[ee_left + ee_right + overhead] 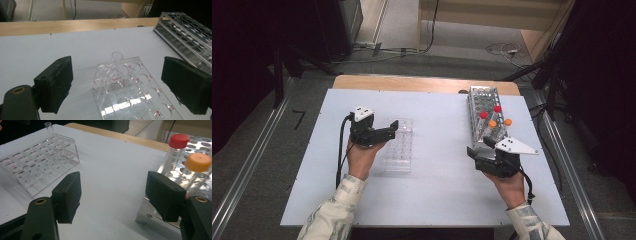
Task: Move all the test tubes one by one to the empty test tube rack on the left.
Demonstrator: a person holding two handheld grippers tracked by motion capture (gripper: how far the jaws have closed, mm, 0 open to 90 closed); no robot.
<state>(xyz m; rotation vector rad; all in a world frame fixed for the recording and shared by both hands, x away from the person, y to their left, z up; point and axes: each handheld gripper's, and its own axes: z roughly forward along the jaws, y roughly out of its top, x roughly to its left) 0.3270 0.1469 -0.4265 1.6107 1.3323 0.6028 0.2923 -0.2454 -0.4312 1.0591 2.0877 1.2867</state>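
Both grippers, left and right, hover agape beside their racks.

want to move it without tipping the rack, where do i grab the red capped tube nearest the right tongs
Grip the red capped tube on its clear body just under the cap, coming from above with the right tongs. It stands upright in the metal rack, so only its top is exposed.

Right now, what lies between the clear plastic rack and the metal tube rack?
Nothing: in the high view, only bare white tabletop separates the clear plastic rack from the metal tube rack.
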